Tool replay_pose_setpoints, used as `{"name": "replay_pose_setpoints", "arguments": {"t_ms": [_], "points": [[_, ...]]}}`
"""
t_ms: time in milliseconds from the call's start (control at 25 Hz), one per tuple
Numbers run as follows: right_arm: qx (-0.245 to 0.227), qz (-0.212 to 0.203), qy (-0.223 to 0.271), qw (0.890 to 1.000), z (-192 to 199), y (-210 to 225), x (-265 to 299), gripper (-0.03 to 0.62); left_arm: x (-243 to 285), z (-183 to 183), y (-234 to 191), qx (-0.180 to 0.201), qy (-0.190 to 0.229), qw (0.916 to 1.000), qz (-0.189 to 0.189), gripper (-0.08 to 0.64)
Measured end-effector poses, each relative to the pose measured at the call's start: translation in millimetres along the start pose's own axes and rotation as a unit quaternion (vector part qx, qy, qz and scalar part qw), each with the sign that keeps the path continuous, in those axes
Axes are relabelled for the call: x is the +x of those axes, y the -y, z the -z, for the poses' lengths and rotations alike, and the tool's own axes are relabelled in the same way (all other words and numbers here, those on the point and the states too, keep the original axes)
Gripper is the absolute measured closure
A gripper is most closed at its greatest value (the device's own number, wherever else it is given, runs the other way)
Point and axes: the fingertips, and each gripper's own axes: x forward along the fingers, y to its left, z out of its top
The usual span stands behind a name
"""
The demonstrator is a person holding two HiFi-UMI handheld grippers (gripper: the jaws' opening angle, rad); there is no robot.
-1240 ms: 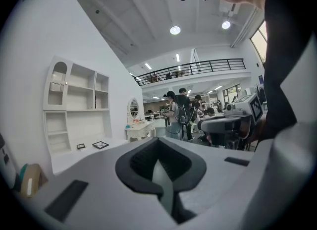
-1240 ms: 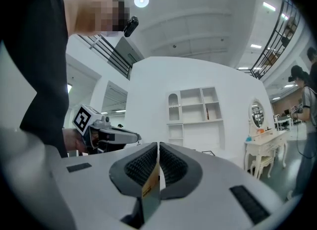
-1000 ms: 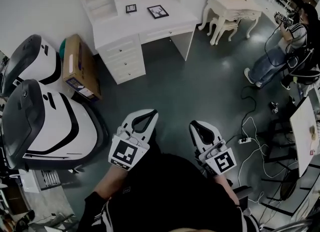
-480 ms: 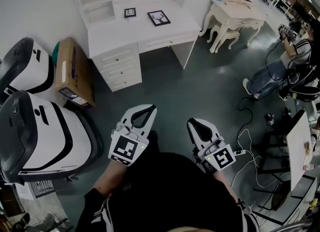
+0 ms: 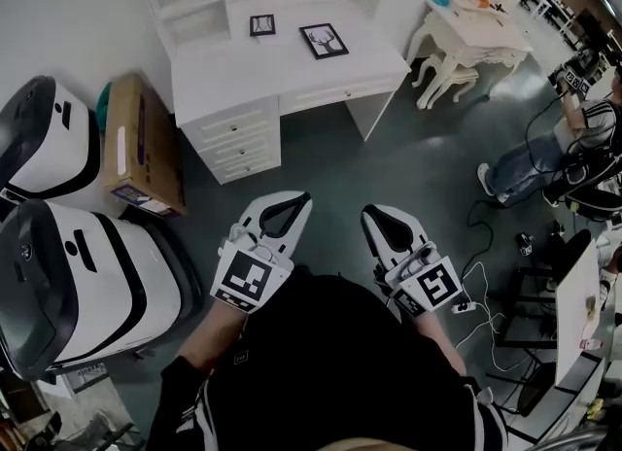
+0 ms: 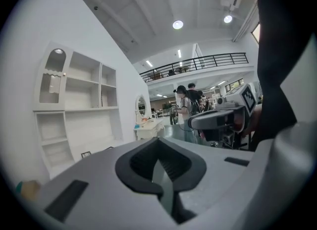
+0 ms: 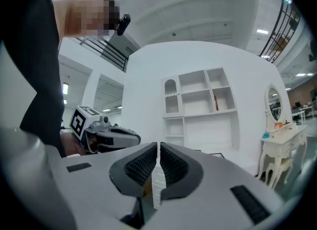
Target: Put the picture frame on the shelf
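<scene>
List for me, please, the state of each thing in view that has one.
left gripper: jaws shut, empty.
right gripper: jaws shut, empty.
larger picture frame: lying on the desktop, not yet shelved.
small picture frame: on the desktop, near the back.
desk drawers: all shut.

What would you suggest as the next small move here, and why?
Probably step closer to the desk: the larger picture frame sits on it, well beyond reach, and the left gripper and right gripper are shut and empty.
</scene>
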Motion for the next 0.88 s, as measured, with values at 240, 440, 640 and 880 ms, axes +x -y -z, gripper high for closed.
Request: {"name": "replay_pose_setpoints", "arguments": {"t_ms": [240,440,640,880], "points": [[0.019,0.005,-0.027,0.999,12,29,34,0.571,28,14,-33,-0.013,-0.014,0.9997,0.015,0.554],[0.013,-0.009,-0.035,0.999,15,57,67,0.571,56,21,-58,-0.006,-0.028,0.9996,0.005,0.554],[0.015,-0.029,-0.036,0.999,23,98,99,0.571,93,28,-91,-0.022,-0.035,0.9991,-0.013,0.554],[0.029,-0.045,-0.023,0.998,20,180,133,0.571,168,26,-134,-0.039,-0.048,0.9977,-0.028,0.554]]}}
